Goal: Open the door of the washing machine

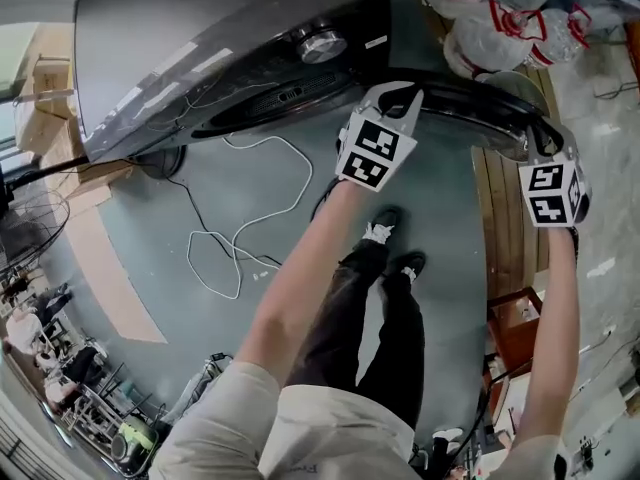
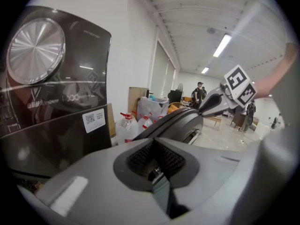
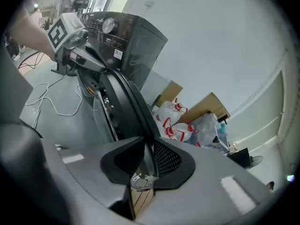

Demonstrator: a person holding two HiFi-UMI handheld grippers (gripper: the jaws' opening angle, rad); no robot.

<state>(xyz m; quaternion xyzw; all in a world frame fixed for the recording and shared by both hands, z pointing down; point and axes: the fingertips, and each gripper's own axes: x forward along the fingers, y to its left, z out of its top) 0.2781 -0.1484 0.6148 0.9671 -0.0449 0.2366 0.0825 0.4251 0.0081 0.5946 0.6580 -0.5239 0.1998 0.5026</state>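
Now door rim pinched btwn right gripper jaws; left gripper closed alongside.

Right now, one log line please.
dark grey round washing-machine door: swung open | left gripper: shut | right gripper: shut on its rim

It was a big workshop hall. The washing machine stood on a bare grey floor, with a loose white cable before it. Bagged water bottles and cardboard lay beside it, strip lights hung overhead, and cluttered racks stood well apart.
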